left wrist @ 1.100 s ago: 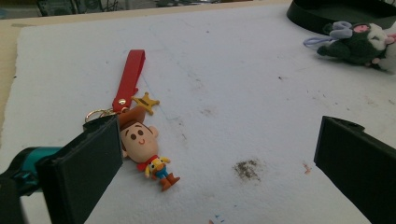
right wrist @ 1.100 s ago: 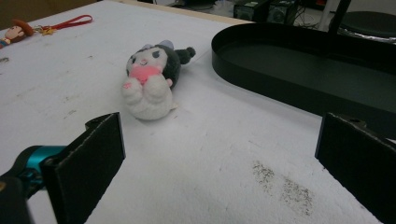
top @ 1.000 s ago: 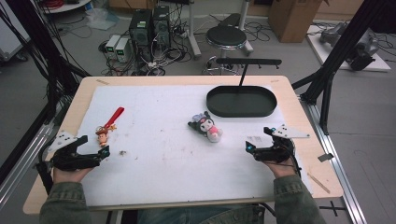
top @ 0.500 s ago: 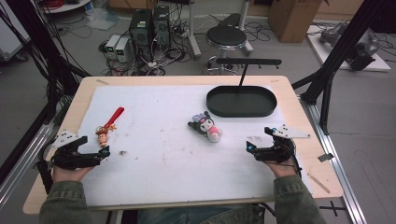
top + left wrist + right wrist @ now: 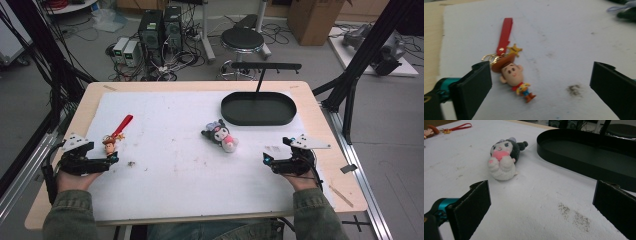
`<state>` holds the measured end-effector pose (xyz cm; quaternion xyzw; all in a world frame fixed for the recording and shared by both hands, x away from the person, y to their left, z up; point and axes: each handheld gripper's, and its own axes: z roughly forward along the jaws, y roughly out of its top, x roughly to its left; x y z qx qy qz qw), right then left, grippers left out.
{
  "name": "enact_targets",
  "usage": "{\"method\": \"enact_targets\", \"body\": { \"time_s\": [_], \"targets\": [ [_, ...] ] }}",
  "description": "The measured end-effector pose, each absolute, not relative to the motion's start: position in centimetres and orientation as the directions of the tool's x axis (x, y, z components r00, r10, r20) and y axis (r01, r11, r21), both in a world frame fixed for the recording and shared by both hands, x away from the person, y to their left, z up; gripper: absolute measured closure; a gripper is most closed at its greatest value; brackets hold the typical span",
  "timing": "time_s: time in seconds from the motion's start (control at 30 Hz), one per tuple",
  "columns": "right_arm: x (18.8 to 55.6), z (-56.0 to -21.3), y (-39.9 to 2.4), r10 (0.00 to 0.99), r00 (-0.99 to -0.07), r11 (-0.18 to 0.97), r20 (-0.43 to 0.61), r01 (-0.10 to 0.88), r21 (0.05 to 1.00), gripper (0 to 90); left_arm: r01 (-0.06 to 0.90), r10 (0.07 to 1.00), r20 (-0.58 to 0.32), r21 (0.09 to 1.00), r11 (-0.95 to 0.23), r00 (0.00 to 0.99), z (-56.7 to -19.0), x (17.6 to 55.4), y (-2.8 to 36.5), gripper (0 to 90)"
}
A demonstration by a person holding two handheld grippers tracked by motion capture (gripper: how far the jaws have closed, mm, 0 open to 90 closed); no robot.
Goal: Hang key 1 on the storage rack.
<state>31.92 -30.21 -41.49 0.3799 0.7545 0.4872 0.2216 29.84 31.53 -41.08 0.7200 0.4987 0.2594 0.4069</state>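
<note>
While its jaws gape, the left hand-held gripper (image 5: 541,85) frames the cowboy keychain (image 5: 515,75).

A light wooden table (image 5: 320,120) is covered almost fully by a white, slightly smudged sheet (image 5: 175,150). On the sheet, a cowboy keychain figure with a red strap (image 5: 114,137) lies at the left. A small black, white and pink plush toy (image 5: 221,135) lies near the middle. An empty black oval tray (image 5: 259,108) sits at the far right.
</note>
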Motion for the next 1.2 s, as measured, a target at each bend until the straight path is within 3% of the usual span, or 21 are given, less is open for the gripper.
{"method": "enact_targets", "body": {
  "time_s": [0.67, 0.9, 1.2],
  "targets": [
    [31.5, -41.6, -30.8, 0.799, -0.600, 0.225, 0.037, 0.356, 0.907, 0.6, 0.565, 0.901, -0.076, 0.800, -0.201, 0.428, -37.8, 33.5, 31.5, 5.8],
    [31.5, -41.6, -30.8, 0.799, -0.600, 0.224, 0.036, 0.353, 0.908, 0.6, 0.608, 0.905, -0.123, 0.775, -0.169, 0.408, -37.8, 34.9, 32.7, 5.8],
    [31.6, -41.7, -30.7, 0.800, -0.599, 0.229, 0.036, 0.360, 0.904, 0.6, 0.653, 0.868, -0.178, 0.731, -0.198, 0.463, -38.4, 38.1, 33.2, 5.8]
  ]
}}
